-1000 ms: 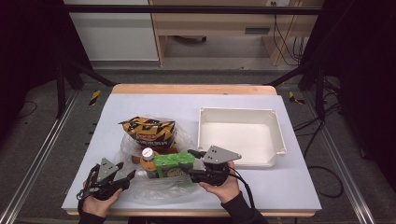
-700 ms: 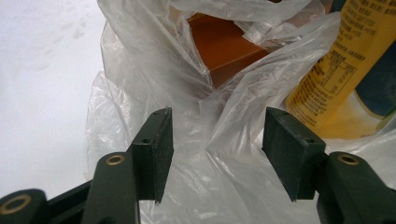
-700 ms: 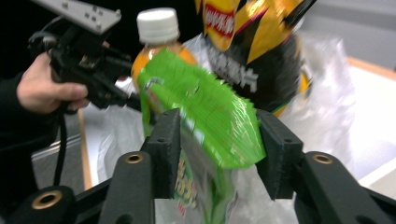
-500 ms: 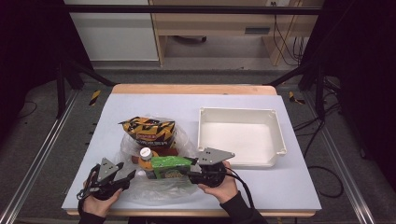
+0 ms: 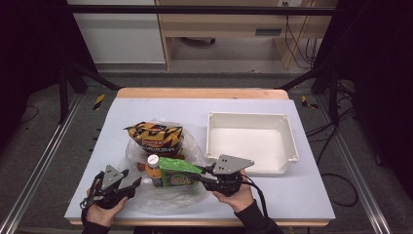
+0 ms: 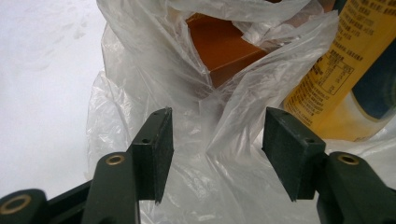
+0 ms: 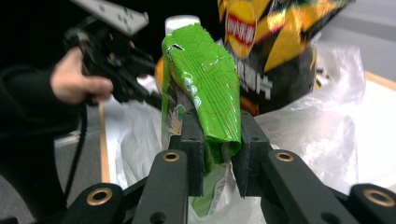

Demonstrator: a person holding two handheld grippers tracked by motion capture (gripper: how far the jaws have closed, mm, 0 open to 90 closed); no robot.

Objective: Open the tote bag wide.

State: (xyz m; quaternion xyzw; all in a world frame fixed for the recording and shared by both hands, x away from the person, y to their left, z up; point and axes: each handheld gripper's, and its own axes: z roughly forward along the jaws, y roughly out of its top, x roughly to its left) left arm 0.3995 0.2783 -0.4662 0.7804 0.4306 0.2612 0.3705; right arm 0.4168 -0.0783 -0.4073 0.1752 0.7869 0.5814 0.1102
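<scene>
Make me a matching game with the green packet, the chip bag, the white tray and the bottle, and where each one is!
Things:
1. green snack packet
2. black and yellow chip bag
3. white tray
4. white-capped bottle

Places or states:
A. bare inside, at the table's right
B. pinched between the jaws of the right gripper
C. farthest back on the clear plastic bag
D. upright, just left of the packet

Pairs: 1-B, 2-C, 3-A, 4-D

Grey floor (image 5: 44,161), wooden shelf (image 5: 229,24), dark surroundings
</scene>
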